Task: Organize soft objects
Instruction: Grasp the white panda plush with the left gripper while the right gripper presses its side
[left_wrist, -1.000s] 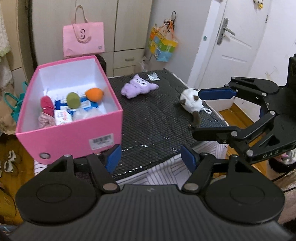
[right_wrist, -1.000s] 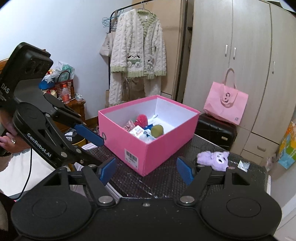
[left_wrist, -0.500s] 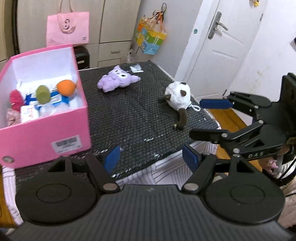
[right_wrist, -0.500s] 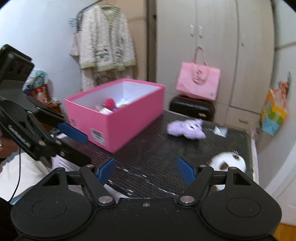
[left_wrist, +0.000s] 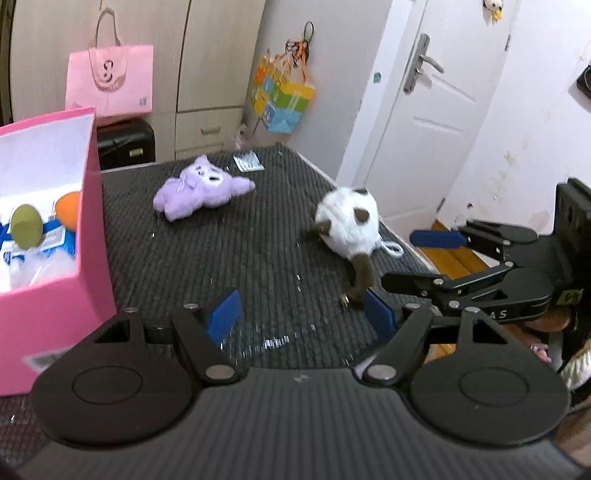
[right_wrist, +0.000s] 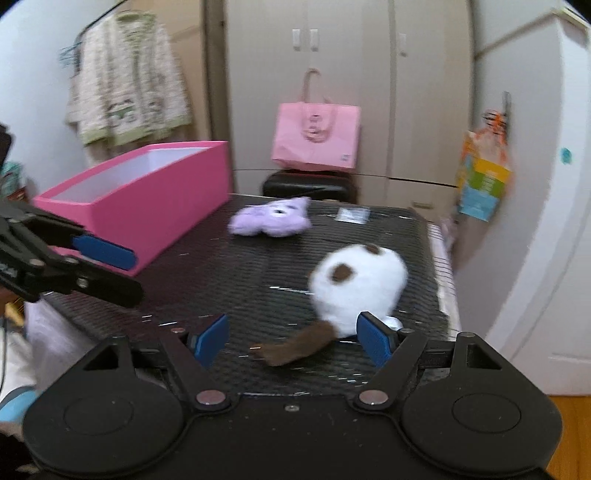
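A white plush with brown patches and a brown tail lies on the black mat near its right edge. A purple plush lies further back. A pink box at the left holds several soft items, among them a green one and an orange one. My left gripper is open and empty over the mat's front. My right gripper is open, close in front of the white plush, its tail between the jaws; it also shows in the left wrist view.
A small packet lies at the mat's back edge. A pink bag sits on a black case by the wardrobe. A colourful bag hangs on the wall. A white door is to the right.
Both grippers have swung right and moved forward, away from the pink box. The white plush is now much closer to my right gripper. Both grippers stay open.
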